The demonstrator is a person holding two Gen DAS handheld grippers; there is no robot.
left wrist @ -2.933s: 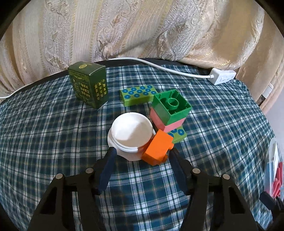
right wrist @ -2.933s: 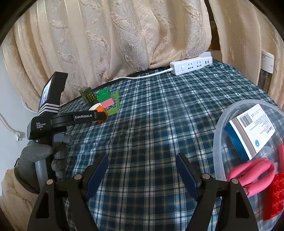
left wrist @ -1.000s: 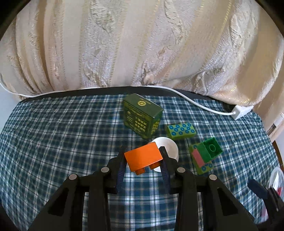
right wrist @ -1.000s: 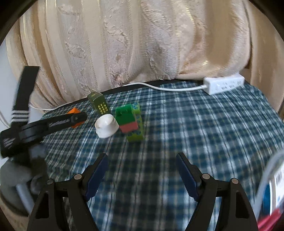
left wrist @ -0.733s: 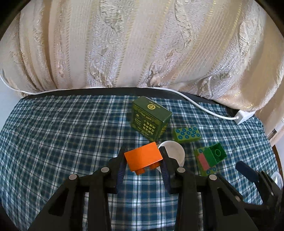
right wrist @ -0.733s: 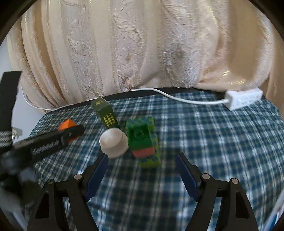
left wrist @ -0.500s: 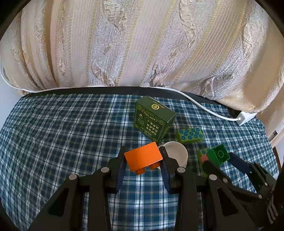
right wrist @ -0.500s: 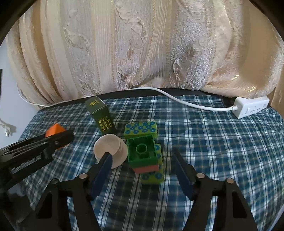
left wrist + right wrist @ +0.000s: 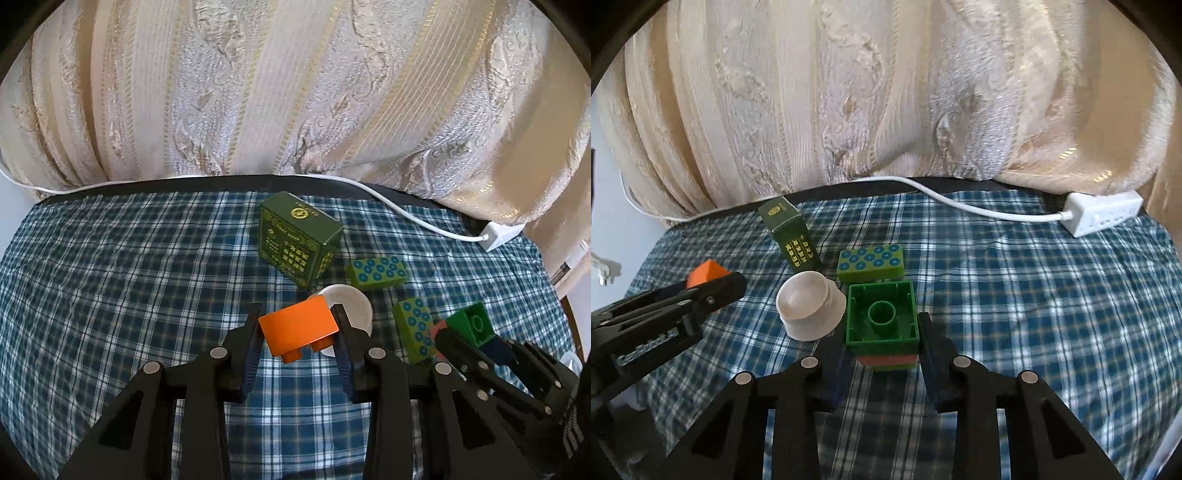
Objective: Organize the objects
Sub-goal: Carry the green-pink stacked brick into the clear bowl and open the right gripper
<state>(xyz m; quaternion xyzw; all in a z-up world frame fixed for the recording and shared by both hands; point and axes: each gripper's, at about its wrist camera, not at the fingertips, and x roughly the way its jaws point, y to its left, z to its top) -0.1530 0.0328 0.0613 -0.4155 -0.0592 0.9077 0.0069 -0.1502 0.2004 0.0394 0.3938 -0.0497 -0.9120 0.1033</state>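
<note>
Presently left tongs point(image 9: 297, 334) clamp the orange block point(image 9: 298, 328); right tongs point(image 9: 882, 345) grip the green block point(image 9: 882, 317) (lift it straight).

Left gripper point(image 9: 298, 328): jaws clamped on an orange block point(image 9: 297, 329), pointing toward 12 o'clock | Right gripper point(image 9: 882, 332): jaws pressed against a green block point(image 9: 882, 317), angled downward, at the left's 4 o'clock
</note>
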